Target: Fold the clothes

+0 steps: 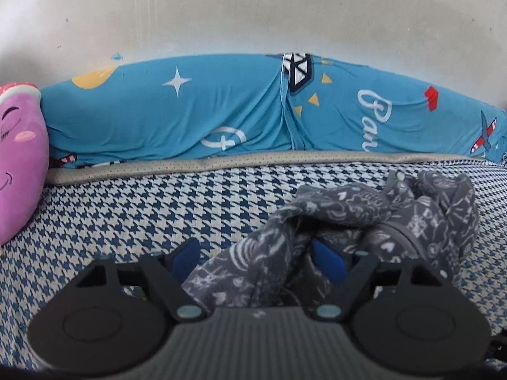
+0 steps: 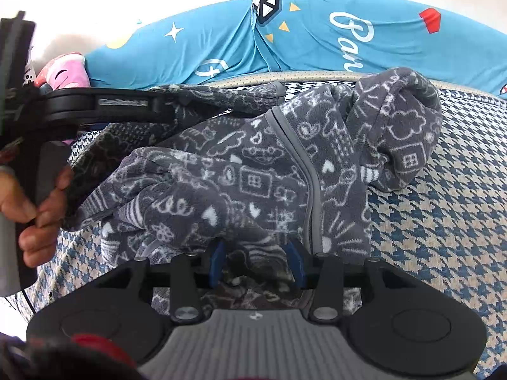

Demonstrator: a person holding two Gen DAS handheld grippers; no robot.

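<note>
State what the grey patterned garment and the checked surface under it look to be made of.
Grey garment: likely fleece, matte, with a fuzzy nap blurring its white doodle print. Checked surface: seemingly a woven or knitted cover, matte, its blue-and-cream houndstooth showing coarse thread texture.

Pale scuffed wall (image 1: 253,9) behind. Blue printed bolster (image 1: 190,117) along it, pink plush (image 1: 22,158) at left. Houndstooth bedcover (image 1: 126,215) below, daylight.

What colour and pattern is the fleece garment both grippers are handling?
The fleece garment is dark grey with white doodle drawings: houses, clouds, hearts. Right wrist view shows it best.
</note>
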